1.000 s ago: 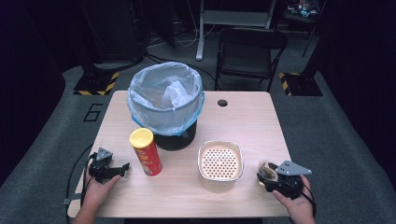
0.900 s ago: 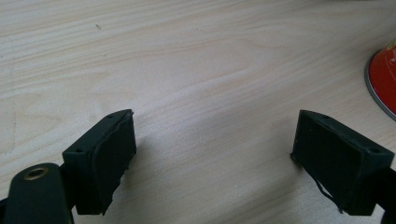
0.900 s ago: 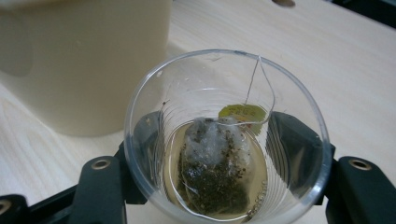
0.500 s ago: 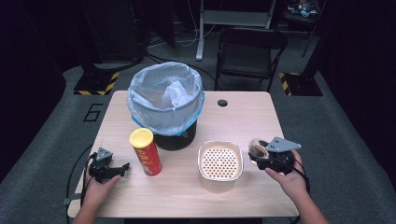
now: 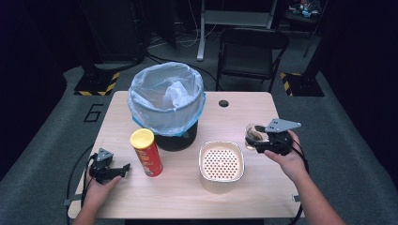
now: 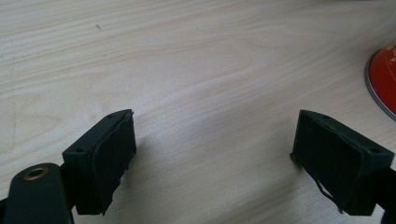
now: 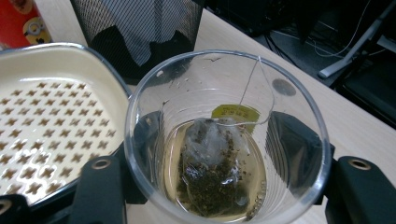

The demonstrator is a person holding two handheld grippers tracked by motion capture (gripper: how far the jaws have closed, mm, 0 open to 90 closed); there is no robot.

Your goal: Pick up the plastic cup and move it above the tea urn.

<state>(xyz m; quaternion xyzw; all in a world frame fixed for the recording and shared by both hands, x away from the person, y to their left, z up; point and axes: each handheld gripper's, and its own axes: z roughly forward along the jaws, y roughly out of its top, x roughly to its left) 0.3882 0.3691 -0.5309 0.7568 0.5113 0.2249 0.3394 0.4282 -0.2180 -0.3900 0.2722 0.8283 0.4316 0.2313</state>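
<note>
My right gripper (image 5: pixel 259 138) is shut on a clear plastic cup (image 5: pixel 253 136), lifted above the table's right side. Seen from the right gripper view, the cup (image 7: pixel 224 140) holds a little yellowish tea and a wet tea bag (image 7: pixel 212 170), its string running up to the rim; a black jaw presses each side. Just left of the cup sits a cream strainer basket (image 5: pixel 221 162) with a perforated bottom (image 7: pixel 42 135). My left gripper (image 5: pixel 123 168) rests on the table at the front left, open, with only bare wood between its jaws (image 6: pixel 215 154).
A black bin lined with a pale blue bag (image 5: pixel 166 105) stands at the table's middle back. A red chip can with a yellow lid (image 5: pixel 146 152) stands upright between the bin and my left gripper; its base edge (image 6: pixel 383 79) is close. A folding chair (image 5: pixel 251 51) is beyond the table.
My right gripper has carried the cup up and away from the front right edge, toward the table's middle right, beside the strainer basket. The left gripper has stayed put.
</note>
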